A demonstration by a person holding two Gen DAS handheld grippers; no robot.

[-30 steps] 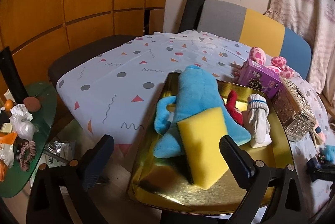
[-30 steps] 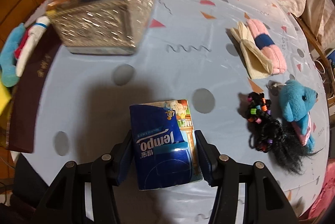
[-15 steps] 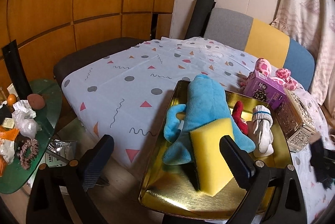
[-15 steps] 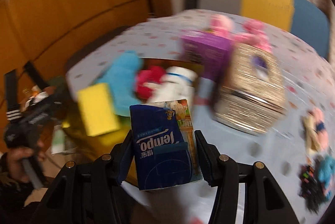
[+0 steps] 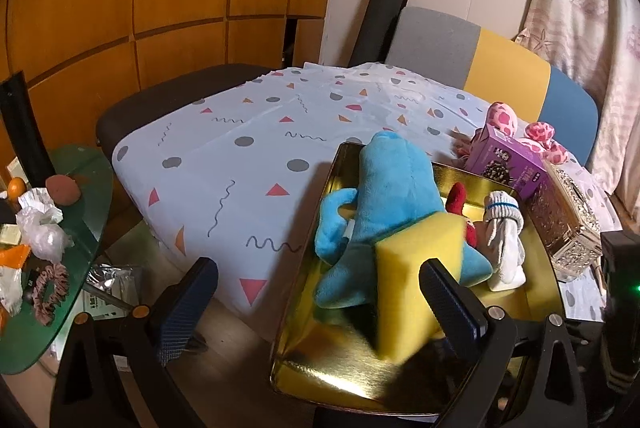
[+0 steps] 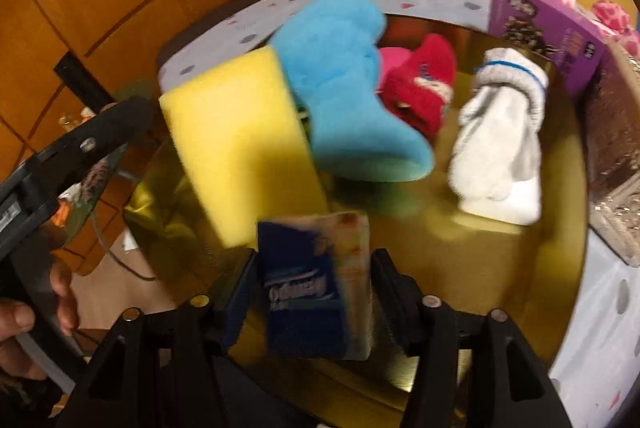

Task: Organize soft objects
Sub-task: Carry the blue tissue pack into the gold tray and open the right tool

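Though motion blur smears its lettering, the blue tissue pack [image 6: 314,284] sits between my right hand-held gripper [image 6: 312,292]'s opening jaws, above the shiny gold tray [image 6: 460,260]. Spongy yellow foam block [image 6: 240,144], fuzzy blue plush [image 6: 344,84] and white sock [image 6: 500,148] lie there. My left hand-held gripper [image 5: 316,300] gapes empty.

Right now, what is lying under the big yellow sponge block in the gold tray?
The yellow sponge block leans on the blue plush toy's lower end, its bottom edge on the shiny gold tray. Whatever else lies beneath is covered.
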